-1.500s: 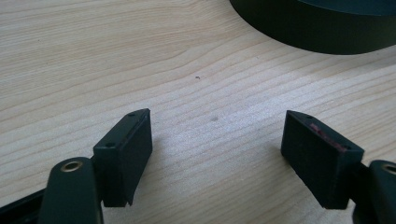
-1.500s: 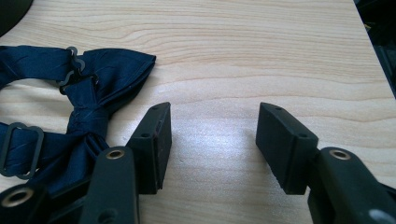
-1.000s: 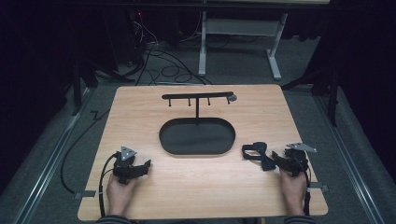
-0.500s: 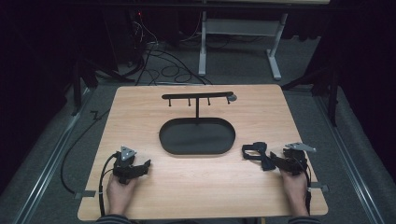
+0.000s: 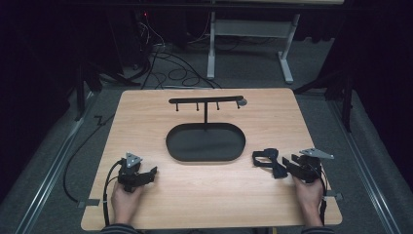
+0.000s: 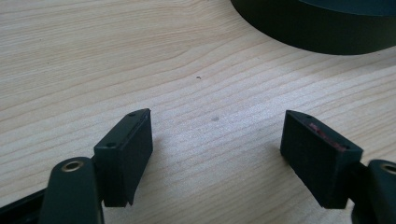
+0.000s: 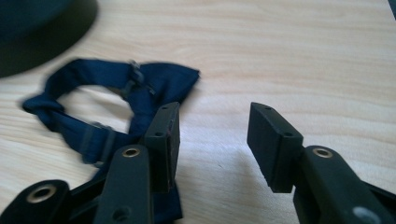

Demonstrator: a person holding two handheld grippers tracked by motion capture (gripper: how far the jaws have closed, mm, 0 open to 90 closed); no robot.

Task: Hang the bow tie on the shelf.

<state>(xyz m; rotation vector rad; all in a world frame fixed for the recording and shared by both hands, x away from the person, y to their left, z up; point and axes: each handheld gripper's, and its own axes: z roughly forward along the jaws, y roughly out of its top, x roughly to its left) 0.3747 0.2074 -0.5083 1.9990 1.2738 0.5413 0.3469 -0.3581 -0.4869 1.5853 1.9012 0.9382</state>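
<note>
Where the wooden table nears its right edge, a dark navy bow tie lies flat on the pale grain, its soft woven fabric folded into a bow with a thin strap looped out into an open ring (small metal fittings sit on the strap). In the high view the bow tie sits just right of the tray, towards the near right corner. The right gripper rests low on the wood with its black, blocky jaws spread apart; the left jaw in its own view lies over the edge of the cloth, the other over bare wood, and nothing is clamped. In the high view the right gripper is held by a hand at the near edge. A matt black oval tray with a low rim occupies the table's middle, and a slim black T-shaped stand with small pegs rises behind it. Near the left corner, the left gripper stands wide over bare wood, holding nothing.
</note>
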